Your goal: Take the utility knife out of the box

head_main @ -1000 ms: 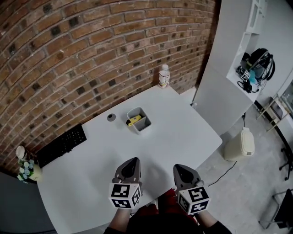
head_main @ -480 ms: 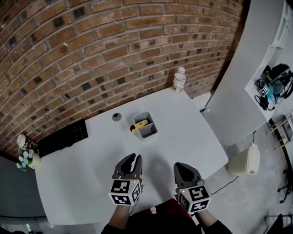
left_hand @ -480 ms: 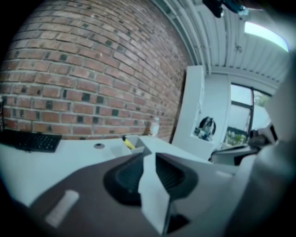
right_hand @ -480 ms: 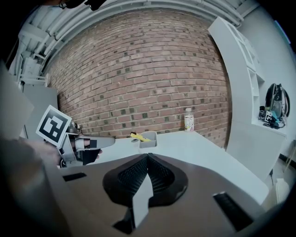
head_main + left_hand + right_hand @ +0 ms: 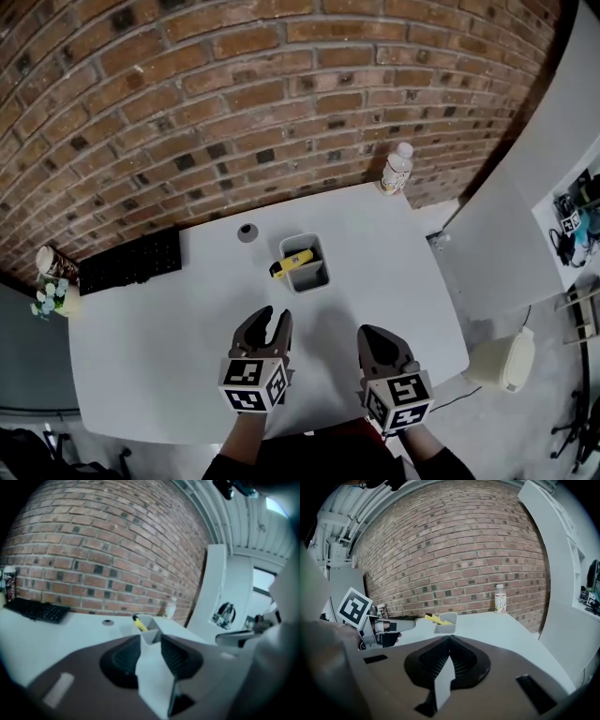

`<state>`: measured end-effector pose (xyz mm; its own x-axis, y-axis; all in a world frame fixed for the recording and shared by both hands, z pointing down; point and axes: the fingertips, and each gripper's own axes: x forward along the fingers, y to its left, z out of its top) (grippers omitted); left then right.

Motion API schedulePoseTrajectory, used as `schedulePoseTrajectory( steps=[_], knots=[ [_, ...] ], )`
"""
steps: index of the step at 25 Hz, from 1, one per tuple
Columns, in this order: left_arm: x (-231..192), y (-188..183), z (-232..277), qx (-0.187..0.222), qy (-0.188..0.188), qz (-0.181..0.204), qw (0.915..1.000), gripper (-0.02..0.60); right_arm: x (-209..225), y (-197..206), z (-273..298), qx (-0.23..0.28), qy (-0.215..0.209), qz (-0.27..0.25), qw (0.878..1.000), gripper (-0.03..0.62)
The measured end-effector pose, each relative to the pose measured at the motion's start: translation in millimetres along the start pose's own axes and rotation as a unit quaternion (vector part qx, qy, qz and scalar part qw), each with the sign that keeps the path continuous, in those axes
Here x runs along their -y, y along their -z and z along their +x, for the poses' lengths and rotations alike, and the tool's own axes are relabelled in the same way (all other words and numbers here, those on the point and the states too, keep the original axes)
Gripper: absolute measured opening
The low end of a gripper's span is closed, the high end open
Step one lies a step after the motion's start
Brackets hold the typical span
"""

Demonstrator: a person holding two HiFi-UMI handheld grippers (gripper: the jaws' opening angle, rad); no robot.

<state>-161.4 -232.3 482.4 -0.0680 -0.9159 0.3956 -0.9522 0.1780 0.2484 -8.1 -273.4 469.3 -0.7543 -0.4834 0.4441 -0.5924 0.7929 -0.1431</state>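
Since the earlier frame the left gripper (image 5: 271, 316) has been opening its jaws; they now stand partly apart with nothing between them. The right gripper (image 5: 369, 331) has its jaws together at the tips and holds nothing. Both grippers have advanced from the table's (image 5: 159, 361) near edge toward its middle, so the box (image 5: 319, 277) now lies closer ahead of them, though still apart from both. The knife (image 5: 292, 262) has not shifted: it stays in the box, leaning over the rim on the keyboard (image 5: 131, 261) side.

The knife's lower end is hidden inside the box. The person's arms are cut off at the head view's bottom edge. The left gripper view is blurred, so the box and knife show there only as soft shapes.

The box is a small grey rectangular tub with plain walls; the knife is yellow with a dark tip. The table is smooth and white. The jaw pads are dark and ribbed. A plastic bottle (image 5: 397, 169) stands at the far right corner, against rough red brick.
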Motion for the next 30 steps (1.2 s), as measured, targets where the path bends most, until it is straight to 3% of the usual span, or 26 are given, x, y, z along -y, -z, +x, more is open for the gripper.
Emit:
schedulePoseTrajectory(
  steps=[13, 30],
  knots=[
    [-16, 4, 44, -0.023, -0.046, -0.045, 0.9977, 0.147, 27, -4, 50, -0.032, -0.047, 0.002, 0.998, 0.008],
    [-23, 10, 84, -0.027, -0.060, -0.086, 0.9941, 0.169, 45, -2, 92, -0.053, -0.066, -0.002, 0.996, 0.008]
  ],
)
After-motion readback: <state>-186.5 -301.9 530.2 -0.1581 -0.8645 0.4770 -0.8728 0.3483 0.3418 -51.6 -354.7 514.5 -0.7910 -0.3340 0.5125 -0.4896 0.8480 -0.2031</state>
